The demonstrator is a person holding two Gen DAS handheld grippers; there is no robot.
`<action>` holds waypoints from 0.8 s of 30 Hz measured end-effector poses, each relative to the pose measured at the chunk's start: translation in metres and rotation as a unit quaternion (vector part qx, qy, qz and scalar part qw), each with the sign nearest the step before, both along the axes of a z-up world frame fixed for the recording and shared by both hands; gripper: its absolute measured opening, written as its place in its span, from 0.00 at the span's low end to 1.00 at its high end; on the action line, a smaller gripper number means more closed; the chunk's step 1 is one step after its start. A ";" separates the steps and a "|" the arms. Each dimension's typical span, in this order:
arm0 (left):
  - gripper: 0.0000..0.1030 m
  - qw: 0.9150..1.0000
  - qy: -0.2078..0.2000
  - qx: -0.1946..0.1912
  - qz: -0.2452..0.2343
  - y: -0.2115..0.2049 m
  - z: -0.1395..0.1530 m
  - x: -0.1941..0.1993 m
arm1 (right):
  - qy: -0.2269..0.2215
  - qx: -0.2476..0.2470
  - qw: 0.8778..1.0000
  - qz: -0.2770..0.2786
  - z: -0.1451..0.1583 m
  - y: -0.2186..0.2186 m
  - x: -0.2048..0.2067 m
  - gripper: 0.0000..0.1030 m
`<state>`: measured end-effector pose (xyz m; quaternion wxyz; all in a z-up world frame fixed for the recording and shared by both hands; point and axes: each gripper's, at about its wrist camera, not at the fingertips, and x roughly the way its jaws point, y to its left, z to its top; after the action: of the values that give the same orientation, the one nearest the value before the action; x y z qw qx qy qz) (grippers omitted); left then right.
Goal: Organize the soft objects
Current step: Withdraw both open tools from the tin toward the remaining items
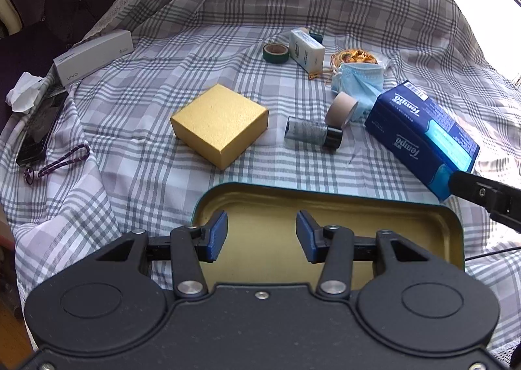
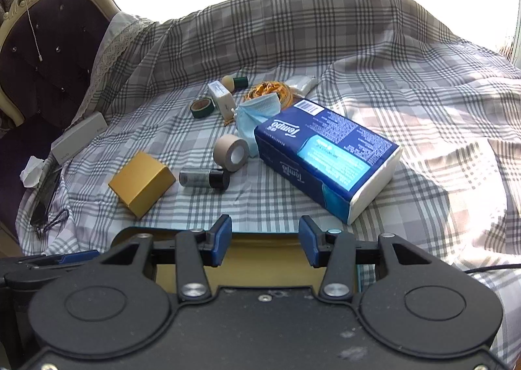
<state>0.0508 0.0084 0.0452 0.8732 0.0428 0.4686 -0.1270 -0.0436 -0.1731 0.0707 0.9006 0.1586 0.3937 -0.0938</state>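
A blue Tempo tissue pack (image 1: 423, 132) (image 2: 325, 158) lies on the plaid bed sheet, right of centre. A crumpled blue face mask (image 1: 358, 83) (image 2: 257, 119) lies just behind it. An open gold-lined tin (image 1: 374, 226) (image 2: 260, 259) sits at the near edge. My left gripper (image 1: 262, 236) is open and empty over the tin. My right gripper (image 2: 265, 241) is open and empty over the tin's far rim, short of the tissue pack; its finger (image 1: 482, 194) shows at the left view's right edge.
A gold box (image 1: 221, 124) (image 2: 141, 183), a dark cylinder (image 1: 312, 134) (image 2: 205, 178), a tan tape roll (image 1: 340, 108) (image 2: 231, 152), a green tape roll (image 1: 276, 52), a small white box (image 1: 306, 49), a white vivo box (image 1: 94, 56) and a phone (image 1: 39, 132) lie around.
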 end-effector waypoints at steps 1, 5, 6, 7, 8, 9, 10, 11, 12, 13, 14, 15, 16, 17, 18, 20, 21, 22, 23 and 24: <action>0.47 1.000 -0.002 -0.002 -0.002 -0.001 0.003 0.005 | -0.008 -0.001 1.000 -0.001 0.004 -0.002 0.004 0.45; 0.47 1.000 -0.016 -0.010 -0.003 -0.005 0.014 0.024 | -0.037 0.009 0.999 -0.012 0.016 -0.012 0.020 0.52; 0.47 1.000 -0.022 -0.012 0.000 -0.006 0.017 0.030 | -0.044 0.010 0.999 -0.014 0.019 -0.015 0.024 0.53; 0.47 1.000 -0.026 -0.014 0.002 -0.008 0.019 0.036 | -0.050 0.008 0.999 -0.015 0.022 -0.018 0.030 0.55; 0.47 0.999 -0.030 -0.016 0.003 -0.009 0.022 0.042 | -0.054 0.006 0.998 -0.016 0.023 -0.020 0.034 0.56; 0.47 0.999 -0.033 -0.018 0.002 -0.011 0.024 0.048 | -0.059 0.002 0.998 -0.020 0.025 -0.023 0.039 0.58; 0.47 0.999 -0.035 -0.018 0.004 -0.012 0.025 0.054 | -0.065 -0.002 0.998 -0.022 0.027 -0.026 0.045 0.60; 0.47 0.999 -0.038 -0.018 0.006 -0.014 0.027 0.061 | -0.068 -0.005 0.997 -0.023 0.028 -0.027 0.049 0.60; 0.47 0.999 -0.040 -0.018 0.007 -0.016 0.027 0.067 | -0.072 -0.008 0.997 -0.025 0.029 -0.030 0.056 0.62; 0.48 0.999 -0.040 -0.017 0.006 -0.018 0.027 0.073 | -0.077 -0.009 0.997 -0.026 0.029 -0.032 0.060 0.64; 0.48 0.999 -0.036 -0.015 0.005 -0.020 0.026 0.079 | -0.081 -0.008 0.996 -0.026 0.028 -0.034 0.066 0.66; 0.48 0.999 -0.032 -0.016 0.005 -0.022 0.025 0.085 | -0.080 -0.007 0.997 -0.024 0.028 -0.037 0.073 0.69; 0.48 0.999 -0.027 -0.017 0.005 -0.023 0.022 0.090 | -0.079 -0.006 0.997 -0.023 0.026 -0.039 0.078 0.70; 0.48 1.000 -0.021 -0.016 0.006 -0.025 0.019 0.096 | -0.078 -0.003 0.997 -0.024 0.024 -0.042 0.083 0.70; 0.48 1.000 -0.016 -0.015 0.005 -0.026 0.016 0.101 | -0.075 0.001 0.997 -0.031 0.021 -0.045 0.090 0.70; 0.48 1.000 -0.010 -0.010 0.007 -0.028 0.010 0.110 | -0.065 0.009 0.997 -0.035 0.014 -0.048 0.100 0.70; 0.48 1.000 -0.009 -0.008 0.009 -0.028 0.008 0.114 | -0.055 0.016 0.998 -0.033 0.010 -0.049 0.108 0.70; 0.48 1.000 -0.007 -0.006 0.010 -0.028 0.006 0.117 | -0.049 0.022 0.998 -0.029 0.006 -0.048 0.111 0.70; 0.48 1.000 -0.003 -0.005 0.013 -0.028 0.002 0.121 | -0.045 0.027 0.998 -0.023 0.003 -0.046 0.114 0.70; 0.48 1.000 0.000 -0.003 0.015 -0.027 -0.001 0.124 | -0.042 0.031 0.999 -0.016 0.000 -0.043 0.117 0.67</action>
<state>0.1749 -0.0186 0.0447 0.8751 0.0330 0.4688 -0.1154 0.0730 -0.2162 0.0708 0.9094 0.1963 0.3555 -0.0895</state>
